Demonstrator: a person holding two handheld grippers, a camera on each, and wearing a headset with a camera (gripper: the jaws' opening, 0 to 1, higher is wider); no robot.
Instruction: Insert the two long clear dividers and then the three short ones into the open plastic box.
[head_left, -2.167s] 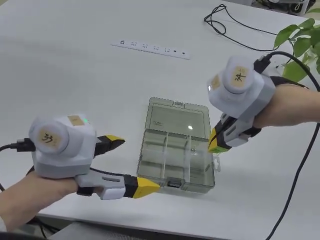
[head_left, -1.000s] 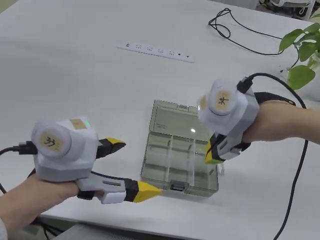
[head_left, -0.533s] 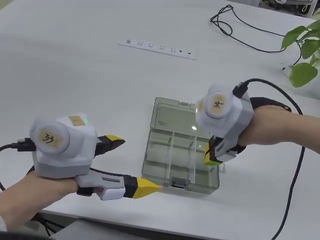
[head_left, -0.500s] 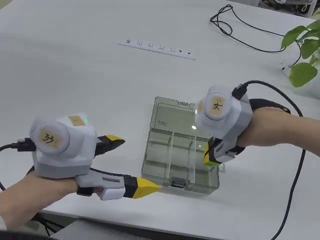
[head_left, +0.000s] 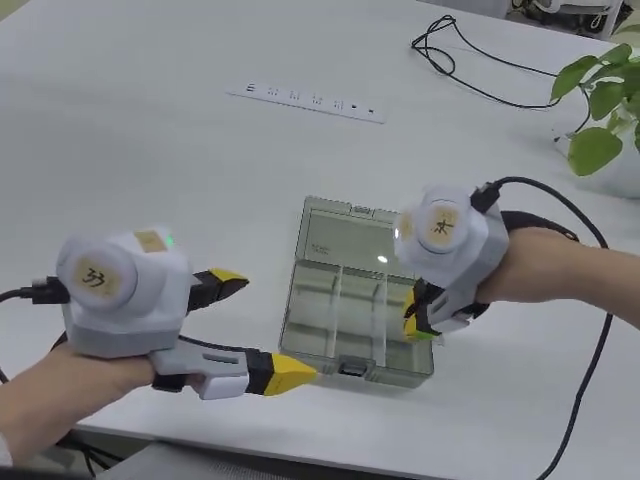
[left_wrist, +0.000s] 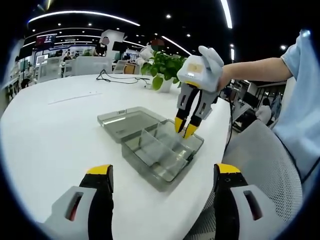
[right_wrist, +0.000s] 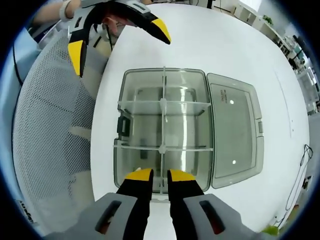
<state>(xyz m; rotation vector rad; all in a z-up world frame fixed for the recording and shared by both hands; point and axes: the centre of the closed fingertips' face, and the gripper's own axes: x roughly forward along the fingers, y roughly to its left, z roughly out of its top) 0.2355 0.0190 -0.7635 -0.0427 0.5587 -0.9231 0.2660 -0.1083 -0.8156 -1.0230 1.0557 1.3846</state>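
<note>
- The open plastic box (head_left: 310, 355) sat on the white table (head_left: 150, 160) near its front edge. Its lid (head_left: 350, 235) was folded flat on the table behind it.
- In the right gripper view, the box (right_wrist: 187, 125) held two long dividers (right_wrist: 185, 103). They stood upright from wall to wall, parallel and apart.
- Three short dividers (right_wrist: 163, 125) ran in one line at right angles to them, one in each section. Together they split the box into six compartments.
- The right gripper (right_wrist: 160, 176) reached down over the box's right end. Its jaws were nearly together, one on each side of the short divider (right_wrist: 161, 161) nearest it. I could not tell whether they pinched it.
- The left gripper (head_left: 262, 325) was to the left of the box and clear of it, with its jaws wide apart and holding nothing.
- The head view showed the right gripper (head_left: 415, 325) from above. Its body hid that end of the box, so the nearest short piece was hard to make out there.
- The head view also took in a power strip (head_left: 305, 100), a black cable (head_left: 470, 80) and a leafy plant (head_left: 600, 110) farther back on the table.
- The left gripper view showed the box (left_wrist: 160, 175) side-on, with the right gripper (left_wrist: 184, 128) pointing steeply down into its far end. Its yellow tips were slightly apart, and a blue sleeve (left_wrist: 300, 75) was behind it.
- The right gripper view alone showed the full layout from above. It also showed the lid (right_wrist: 235, 130) to the right, the left gripper (right_wrist: 120, 40) at the top and a grey mesh chair (right_wrist: 50, 125) beyond the table edge.
</note>
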